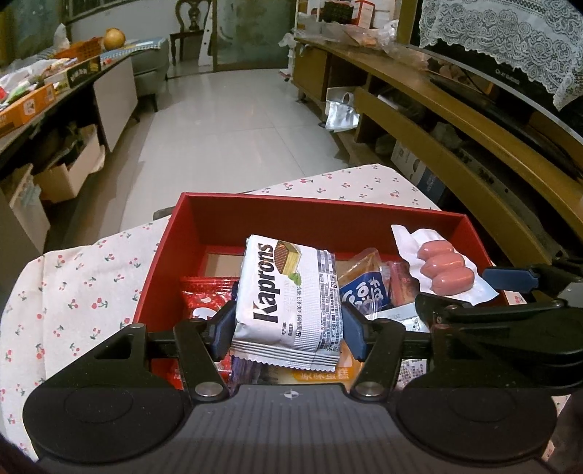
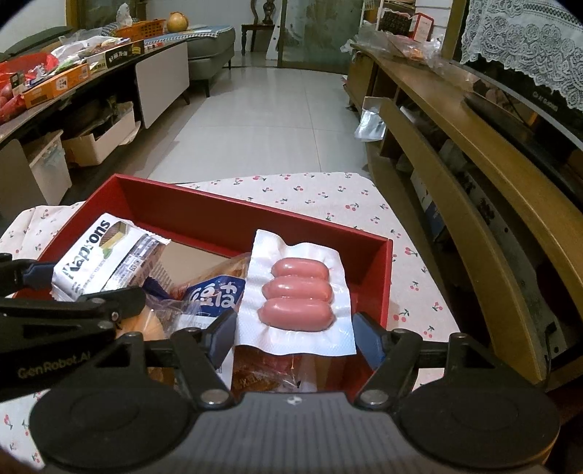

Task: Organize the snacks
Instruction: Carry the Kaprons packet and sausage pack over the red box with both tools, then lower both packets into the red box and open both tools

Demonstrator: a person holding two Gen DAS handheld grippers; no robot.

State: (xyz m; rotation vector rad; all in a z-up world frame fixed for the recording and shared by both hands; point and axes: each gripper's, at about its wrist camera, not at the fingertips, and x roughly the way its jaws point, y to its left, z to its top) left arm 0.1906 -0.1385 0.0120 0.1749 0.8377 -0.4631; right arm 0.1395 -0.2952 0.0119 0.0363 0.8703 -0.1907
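2 views differ: left fingers (image 1: 288, 326) clamp Kaprons pack (image 1: 288, 291); right fingers (image 2: 295, 333) flank sausage pack (image 2: 298, 302), grip unclear.

each camera sits on a gripper, looking down and forward, very close. both see the red box (image 1: 364, 215) (image 2: 204, 204) and far floor (image 1: 233, 120) (image 2: 269, 120).

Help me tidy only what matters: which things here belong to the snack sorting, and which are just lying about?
Job: Kaprons wafer pack in left gripper; sausage pack in right gripper; red box; snacks inside.

Lying about: orange basket, cardboard boxes, lace cloth.
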